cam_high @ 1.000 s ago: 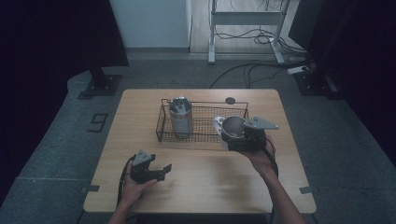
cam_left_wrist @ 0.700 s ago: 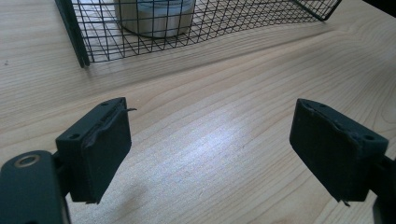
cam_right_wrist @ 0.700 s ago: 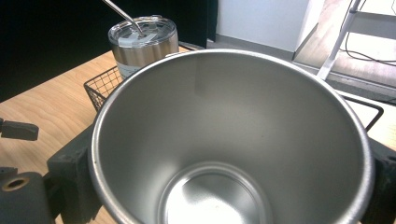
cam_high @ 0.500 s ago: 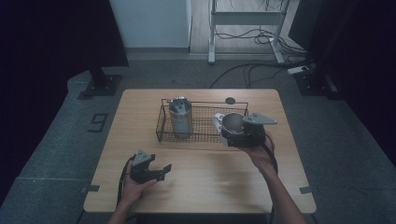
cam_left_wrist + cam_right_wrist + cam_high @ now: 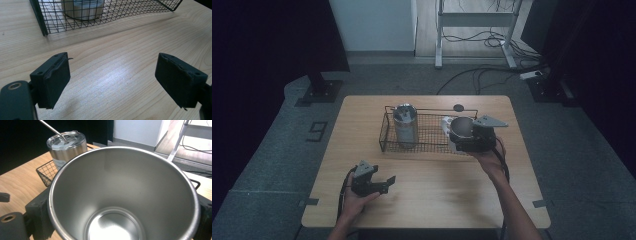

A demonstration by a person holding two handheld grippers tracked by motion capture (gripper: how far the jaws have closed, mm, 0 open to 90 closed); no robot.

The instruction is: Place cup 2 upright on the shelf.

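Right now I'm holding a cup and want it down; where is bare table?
Bare wood lies between the black wire basket and the near edge, right of the left tongs. The basket's right end is crowded: right tongs grip the open steel cup; lidded steel tumbler stands left.

Light wooden table [image 5: 427, 195] with a black wire basket [image 5: 427, 134] and small dark disc [image 5: 458, 107].

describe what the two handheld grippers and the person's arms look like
Both grippers, left and right, are black boxy blocks, each topped by a grey three-cornered plate and trailing a black cable. The left gripper's fingers are flat rectangular black pads with small screw holes. The forearms are bare, no sleeves showing.
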